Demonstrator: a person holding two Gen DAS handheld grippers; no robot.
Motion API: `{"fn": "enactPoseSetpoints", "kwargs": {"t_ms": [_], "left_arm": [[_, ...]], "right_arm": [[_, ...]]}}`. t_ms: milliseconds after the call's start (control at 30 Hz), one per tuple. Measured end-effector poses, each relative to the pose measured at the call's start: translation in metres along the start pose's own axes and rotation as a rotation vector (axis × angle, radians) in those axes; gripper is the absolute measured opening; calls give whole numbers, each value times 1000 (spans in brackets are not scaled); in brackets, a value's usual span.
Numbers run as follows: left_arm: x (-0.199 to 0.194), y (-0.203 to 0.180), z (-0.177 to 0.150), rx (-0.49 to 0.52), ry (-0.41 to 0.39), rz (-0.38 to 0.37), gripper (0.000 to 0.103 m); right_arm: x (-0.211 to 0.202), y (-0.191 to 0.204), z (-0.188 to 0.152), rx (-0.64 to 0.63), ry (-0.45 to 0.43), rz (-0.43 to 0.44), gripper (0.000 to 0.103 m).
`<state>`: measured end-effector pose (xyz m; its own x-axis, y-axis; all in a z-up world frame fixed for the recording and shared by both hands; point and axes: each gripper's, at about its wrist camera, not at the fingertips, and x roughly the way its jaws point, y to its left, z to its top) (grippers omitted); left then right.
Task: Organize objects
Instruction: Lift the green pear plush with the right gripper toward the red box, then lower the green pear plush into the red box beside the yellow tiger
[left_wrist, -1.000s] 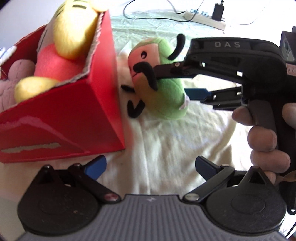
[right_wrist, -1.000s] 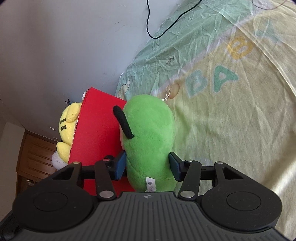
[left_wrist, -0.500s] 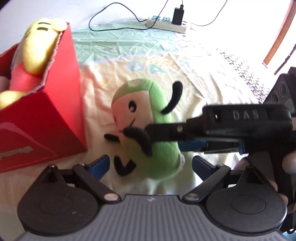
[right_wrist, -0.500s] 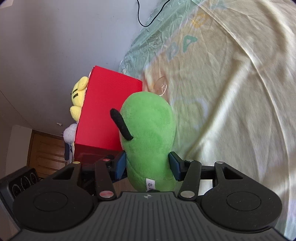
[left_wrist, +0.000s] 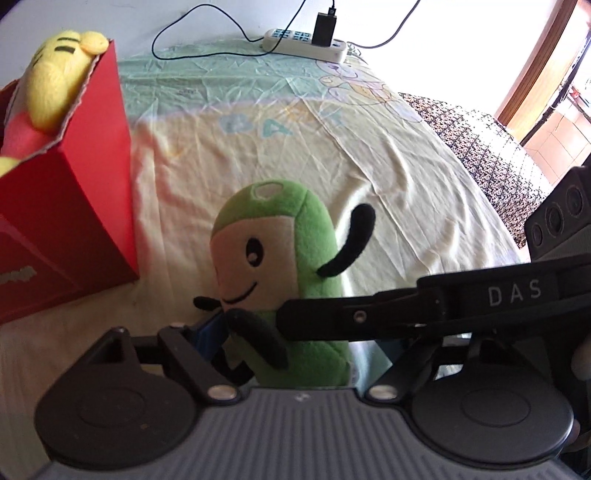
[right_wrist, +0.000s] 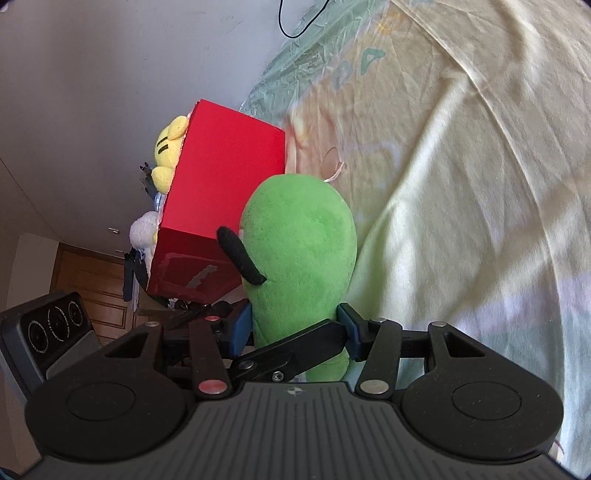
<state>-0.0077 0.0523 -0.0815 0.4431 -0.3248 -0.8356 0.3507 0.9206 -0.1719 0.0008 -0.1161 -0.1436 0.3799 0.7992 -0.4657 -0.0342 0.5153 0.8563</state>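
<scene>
The right gripper (right_wrist: 295, 328) had its fingers closed on the lower body of the green plush (right_wrist: 299, 258), blue pads pressed into both flanks and the toy standing upright between them. The left gripper (left_wrist: 295, 332) sat low across the same toy's front. Its jaws had just been closing, with the plush between them: the left blue pad (left_wrist: 212, 332) lay against the toy's black arm, while the right finger was hidden behind the right gripper's black arm, so full contact on that side could not be confirmed.

Beyond the plush, the pale yellow bedsheet (left_wrist: 258, 162) ran open and wrinkled toward the head of the bed. To the left, well apart from the toy, stood the red box (left_wrist: 74, 206) with a yellow plush (left_wrist: 55, 85) propped over its torn rim. At the far edge lay a white power strip (left_wrist: 306, 44) with a black plug and cables.

Only the left wrist view showed the toy's face, the power strip and the patterned cover (left_wrist: 480, 147) at the bed's right edge. Only the right wrist view showed the toy's plain green back, the grey wall, the wooden door (right_wrist: 92, 284) and a white plush (right_wrist: 144, 236) behind the box.
</scene>
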Motion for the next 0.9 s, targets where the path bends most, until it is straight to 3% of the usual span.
{"fn": "enactPoseSetpoints", "kwargs": {"t_ms": [267, 533, 900], "left_arm": [[-32, -3, 3, 35, -86, 5, 83], [-79, 3, 13, 102, -230, 16, 83], [-142, 54, 22, 137, -403, 62, 84]], "right_arm": [[-13, 30, -3, -87, -75, 27, 53], [-20, 77, -3, -189, -186, 71, 53], [17, 152, 7, -347, -264, 124, 53]]}}
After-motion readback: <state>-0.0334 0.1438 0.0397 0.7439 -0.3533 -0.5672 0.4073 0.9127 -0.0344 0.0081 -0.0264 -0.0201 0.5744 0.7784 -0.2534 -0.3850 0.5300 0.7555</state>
